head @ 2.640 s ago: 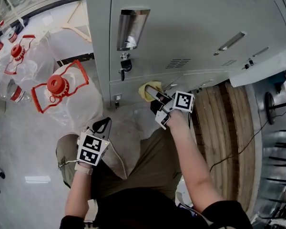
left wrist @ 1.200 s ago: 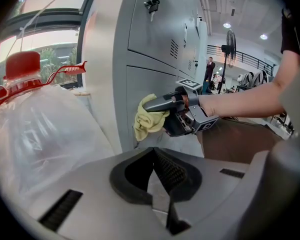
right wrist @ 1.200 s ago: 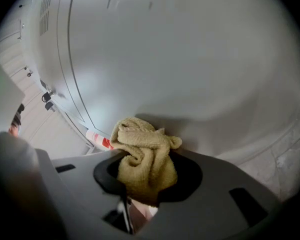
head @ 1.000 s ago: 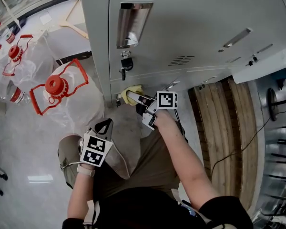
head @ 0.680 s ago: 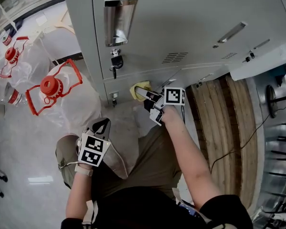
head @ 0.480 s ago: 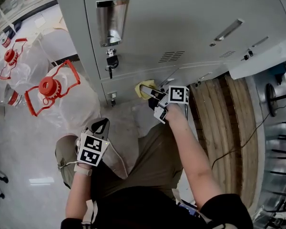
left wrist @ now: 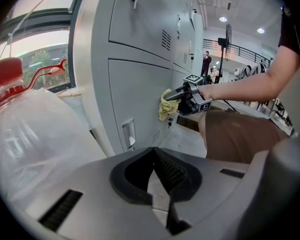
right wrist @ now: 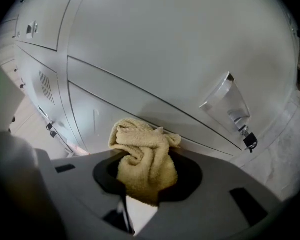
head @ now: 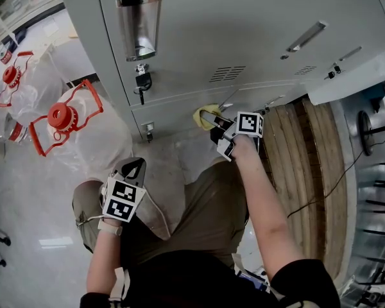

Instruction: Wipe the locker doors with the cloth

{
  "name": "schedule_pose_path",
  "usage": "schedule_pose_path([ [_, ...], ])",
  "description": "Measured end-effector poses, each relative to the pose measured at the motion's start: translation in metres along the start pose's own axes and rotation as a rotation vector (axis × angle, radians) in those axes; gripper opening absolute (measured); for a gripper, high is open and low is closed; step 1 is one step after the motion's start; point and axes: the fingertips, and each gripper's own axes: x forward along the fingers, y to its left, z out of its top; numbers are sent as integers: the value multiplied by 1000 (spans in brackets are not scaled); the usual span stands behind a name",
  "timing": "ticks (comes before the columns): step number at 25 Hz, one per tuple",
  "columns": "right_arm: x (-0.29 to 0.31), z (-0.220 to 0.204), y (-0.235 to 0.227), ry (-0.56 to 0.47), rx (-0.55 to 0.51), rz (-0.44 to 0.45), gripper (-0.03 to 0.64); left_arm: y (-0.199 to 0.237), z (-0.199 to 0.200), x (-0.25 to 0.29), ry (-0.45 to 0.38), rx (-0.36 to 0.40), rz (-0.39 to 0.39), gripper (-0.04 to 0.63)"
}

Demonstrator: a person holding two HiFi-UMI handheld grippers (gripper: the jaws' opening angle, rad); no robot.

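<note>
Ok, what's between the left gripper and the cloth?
Just floor at the foot of the lockers. The head view shows that stretch, from the left gripper to the cloth held by the right gripper.

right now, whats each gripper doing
Left gripper: closed, holding nothing.
Right gripper: closed on the cloth.

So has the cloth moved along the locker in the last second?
Yes. The cloth slid rightward along the lower door, away from the small latch.
</note>
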Motion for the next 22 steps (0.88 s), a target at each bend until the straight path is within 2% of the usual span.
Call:
schedule_pose_path([
  [3, -1, -1, -13, 7, 10, -41, 132, -1, -5, 2, 25, 18, 7, 9],
  [12, 5, -5, -17, 8, 39, -29, 130, 0, -10, 3, 54, 26, 10, 9],
  [22, 29, -25, -13, 75, -29, -84, 130, 0, -11, 0, 54, 36, 14, 9],
])
